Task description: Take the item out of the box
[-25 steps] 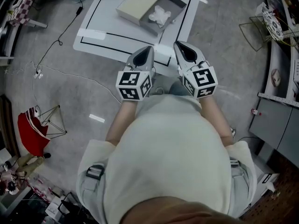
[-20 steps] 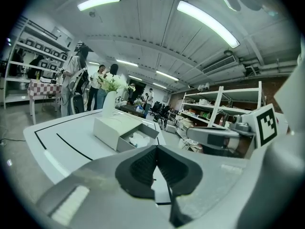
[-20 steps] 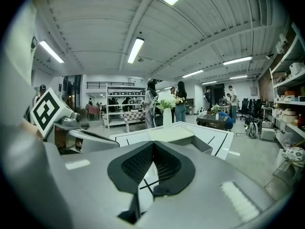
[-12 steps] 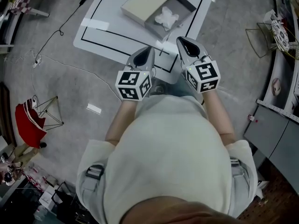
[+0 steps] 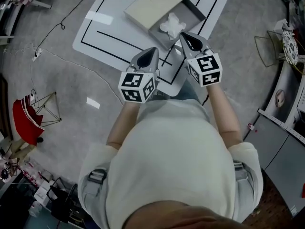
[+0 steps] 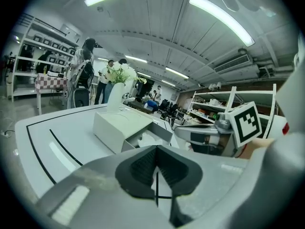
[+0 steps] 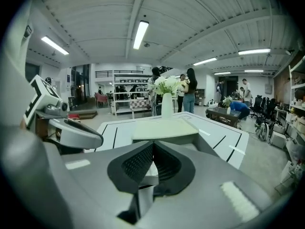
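On the white table (image 5: 119, 37) with black lines lies a flat box (image 5: 155, 4) with a cream lid. Its grey tray (image 5: 193, 14) is slid out, and a white crumpled item (image 5: 172, 24) lies in it. My right gripper (image 5: 185, 36) is shut and empty, with its tip just short of the tray's near edge. My left gripper (image 5: 151, 51) is also shut and empty, over the table's near part, apart from the box. The left gripper view shows the box (image 6: 119, 125), the item (image 6: 145, 138) and the right gripper (image 6: 209, 137). The right gripper view looks straight at the box (image 7: 164, 130).
A white vase of flowers (image 7: 167, 101) stands behind the box. A cable (image 5: 62, 56) and a red folding stand (image 5: 24, 123) are on the floor to the left. Grey cabinets (image 5: 281, 137) run along the right. People stand by shelves far behind the table.
Both grippers have moved forward over the table toward the box. The right one has come close to the open tray. Both jaws stayed shut.
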`<state>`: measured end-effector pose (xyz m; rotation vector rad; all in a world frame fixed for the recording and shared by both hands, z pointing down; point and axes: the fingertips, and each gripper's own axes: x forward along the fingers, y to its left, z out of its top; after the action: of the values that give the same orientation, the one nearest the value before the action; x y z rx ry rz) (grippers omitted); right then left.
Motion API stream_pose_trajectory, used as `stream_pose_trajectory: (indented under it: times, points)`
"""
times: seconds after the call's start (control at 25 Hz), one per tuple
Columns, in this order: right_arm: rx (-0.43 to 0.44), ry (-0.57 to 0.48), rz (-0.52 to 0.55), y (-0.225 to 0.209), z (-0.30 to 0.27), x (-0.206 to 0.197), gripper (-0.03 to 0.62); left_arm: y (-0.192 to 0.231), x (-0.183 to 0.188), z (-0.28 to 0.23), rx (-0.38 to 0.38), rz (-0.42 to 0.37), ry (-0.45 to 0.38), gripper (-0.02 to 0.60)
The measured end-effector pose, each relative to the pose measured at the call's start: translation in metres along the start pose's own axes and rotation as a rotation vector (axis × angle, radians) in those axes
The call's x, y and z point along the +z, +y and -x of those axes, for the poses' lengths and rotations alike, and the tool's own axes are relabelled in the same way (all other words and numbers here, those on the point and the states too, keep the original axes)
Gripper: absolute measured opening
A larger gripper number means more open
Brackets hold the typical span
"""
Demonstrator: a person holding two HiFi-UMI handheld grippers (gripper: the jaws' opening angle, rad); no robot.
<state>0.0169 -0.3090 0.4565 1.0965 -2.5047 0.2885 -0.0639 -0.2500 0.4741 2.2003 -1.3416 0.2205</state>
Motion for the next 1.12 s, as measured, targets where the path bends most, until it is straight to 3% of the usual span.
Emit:
stream_pose_trajectory:
  times: [0.36, 0.56, 0.8, 1.12]
  points:
    - [0.066, 0.140, 0.093, -0.015, -0.051, -0.019, 0.008, 0.011, -0.002, -0.019, 0.021, 0.029, 0.017, 0.000]
    - [0.117, 0.241, 0.132, -0.018, -0.071, -0.030, 0.082, 0.015, -0.003, -0.021, 0.040, 0.043, 0.027, 0.000]
    - [0.161, 0.414, 0.189, -0.015, -0.087, -0.051, 0.086, 0.024, -0.002, -0.025, 0.066, 0.057, 0.030, 0.000]
    - [0.160, 0.521, 0.245, -0.013, -0.092, -0.063, 0.084, 0.031, 0.002, -0.029, 0.082, 0.074, 0.025, 0.000]
